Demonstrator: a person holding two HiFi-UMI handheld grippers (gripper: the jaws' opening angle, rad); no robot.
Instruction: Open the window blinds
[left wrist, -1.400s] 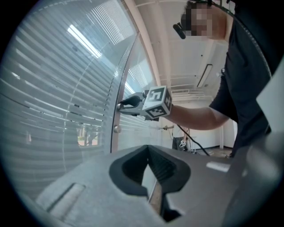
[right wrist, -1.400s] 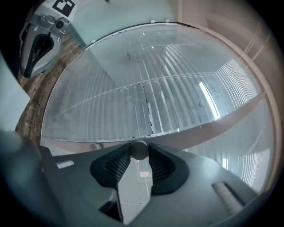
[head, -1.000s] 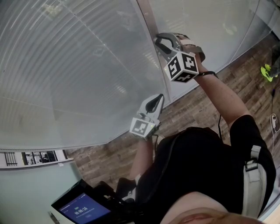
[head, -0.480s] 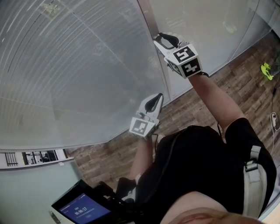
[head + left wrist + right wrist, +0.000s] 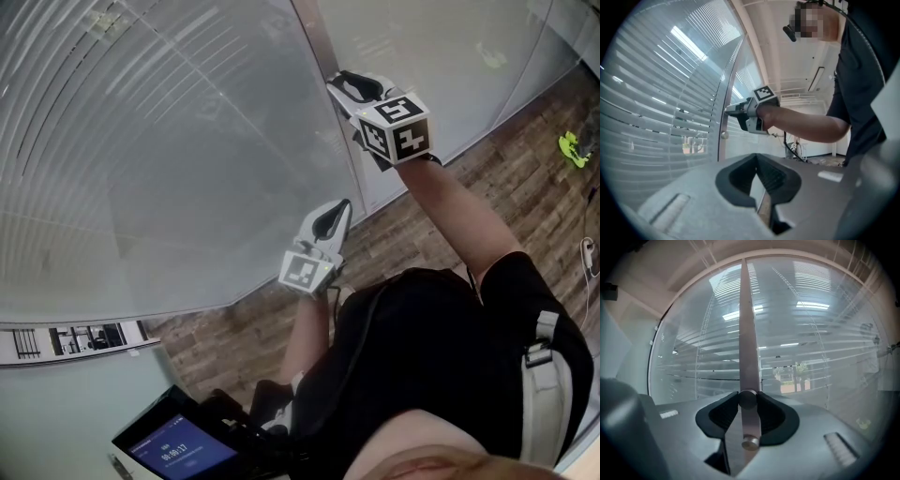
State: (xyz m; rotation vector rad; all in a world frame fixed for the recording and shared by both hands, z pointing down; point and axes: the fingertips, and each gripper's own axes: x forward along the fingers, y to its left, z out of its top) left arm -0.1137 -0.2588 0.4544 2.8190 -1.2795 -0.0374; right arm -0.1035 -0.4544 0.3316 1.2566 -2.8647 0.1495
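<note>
Horizontal slat blinds (image 5: 141, 141) sit behind the glass on both sides of a metal frame post (image 5: 314, 37). My right gripper (image 5: 339, 86) is held level against that post, shut on a small round control knob (image 5: 747, 399). A second small knob (image 5: 750, 442) shows lower on the post. In the left gripper view the right gripper (image 5: 733, 111) touches the post above that lower knob (image 5: 724, 135). My left gripper (image 5: 341, 208) hangs lower and nearer to me, its jaws together with nothing between them (image 5: 758, 159). Through the slats (image 5: 811, 348) I see bits of the outside.
A wooden floor (image 5: 412, 234) runs along the foot of the glass. A tablet with a lit screen (image 5: 173, 448) is at my lower left. A green object (image 5: 570, 148) and a white cable (image 5: 586, 258) lie on the floor at the right.
My right gripper has rolled about its own axis on the knob, and its marker cube shows other faces. Slats at the upper left show darker gaps. The left gripper has stayed still.
</note>
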